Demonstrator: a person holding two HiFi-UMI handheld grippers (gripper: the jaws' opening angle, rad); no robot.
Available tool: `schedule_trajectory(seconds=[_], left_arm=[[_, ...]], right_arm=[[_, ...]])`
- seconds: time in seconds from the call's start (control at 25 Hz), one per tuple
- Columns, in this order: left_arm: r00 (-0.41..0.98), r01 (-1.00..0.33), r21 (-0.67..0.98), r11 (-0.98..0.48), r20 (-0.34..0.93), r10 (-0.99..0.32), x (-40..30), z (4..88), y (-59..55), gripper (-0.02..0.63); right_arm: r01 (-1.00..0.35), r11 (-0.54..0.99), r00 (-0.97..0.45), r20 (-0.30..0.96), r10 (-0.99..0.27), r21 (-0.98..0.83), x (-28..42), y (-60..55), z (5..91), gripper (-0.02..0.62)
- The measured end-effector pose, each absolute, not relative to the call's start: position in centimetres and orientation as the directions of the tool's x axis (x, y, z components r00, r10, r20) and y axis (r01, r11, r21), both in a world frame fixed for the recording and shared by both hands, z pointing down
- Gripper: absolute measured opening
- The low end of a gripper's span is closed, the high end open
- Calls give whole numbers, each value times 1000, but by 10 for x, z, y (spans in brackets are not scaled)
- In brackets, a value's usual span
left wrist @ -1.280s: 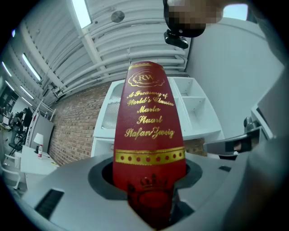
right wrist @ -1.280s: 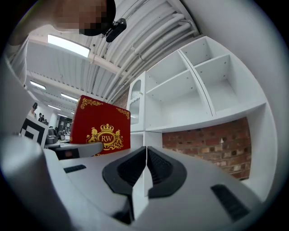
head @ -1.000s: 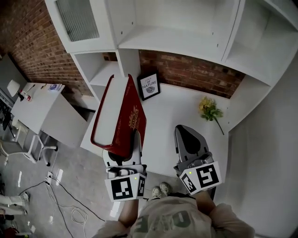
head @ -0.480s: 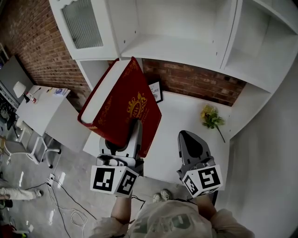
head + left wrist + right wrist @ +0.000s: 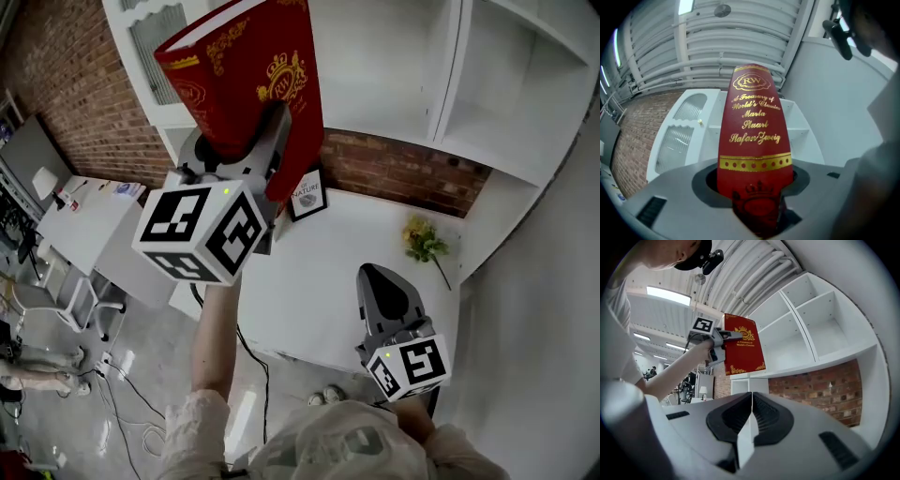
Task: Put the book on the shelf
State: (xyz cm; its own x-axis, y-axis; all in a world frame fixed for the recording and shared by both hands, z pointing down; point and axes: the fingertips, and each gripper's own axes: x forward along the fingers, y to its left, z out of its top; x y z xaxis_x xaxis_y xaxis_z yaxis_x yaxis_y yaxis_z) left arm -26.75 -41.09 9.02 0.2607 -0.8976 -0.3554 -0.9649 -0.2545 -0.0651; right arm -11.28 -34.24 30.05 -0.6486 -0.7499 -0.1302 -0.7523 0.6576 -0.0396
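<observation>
- Reaching upward, the person's left arm (image 5: 214,347) stretches nearly straight from the shoulder. It carries the left gripper (image 5: 246,150) high in front of the white shelf unit (image 5: 394,84), its marker cube (image 5: 202,230) turned toward the head camera.
- The left gripper's jaws pinch the lower end of the red book (image 5: 248,70). The left gripper view shows the gold-lettered spine standing up between the pads.
- The book is upright and leaning a little to the left, its gold-crested cover facing out. It is held in the air before the upper compartments and rests on no shelf board.
- The right gripper (image 5: 382,291) is held low and close to the body over the front part of the white desk (image 5: 309,291). Its jaws are pressed together with nothing between them, as the right gripper view shows.
- A framed print (image 5: 307,194) leans against the brick wall (image 5: 403,169) at the back of the desk. A sprig of yellow flowers (image 5: 424,234) lies to its right.
- One second ago the book hung low over the desk's left edge, tipped away from the camera, with the left gripper level with the right.
- Half a second ago it had risen to the height of the print and covered part of the frame. Now it is clear above the print.
- The right gripper has barely shifted across all three moments, and its jaws have stayed together.
</observation>
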Motion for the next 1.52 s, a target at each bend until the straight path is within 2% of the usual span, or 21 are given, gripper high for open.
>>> schedule_trajectory(seconds=[0.32, 0.52, 0.76, 1.52], left_arm=[[293, -956, -91, -278, -248, -924, -258, 56, -483, 249], [301, -953, -34, -300, -148, -942, -252, 62, -520, 249], [267, -963, -45, -265, -75, -961, -245, 68, -564, 249], [164, -986, 8, -165, -77, -984, -234, 81, -684, 249]], right_arm=[[-767, 637, -628, -114, -770, -78, -92, -342, 312, 17], [-784, 614, -605, -109, -788, -90, -76, -340, 317, 17], [-798, 596, -586, -116, -802, -88, -66, -343, 318, 17], [-869, 482, -479, -51, -876, -114, -26, -364, 345, 17]])
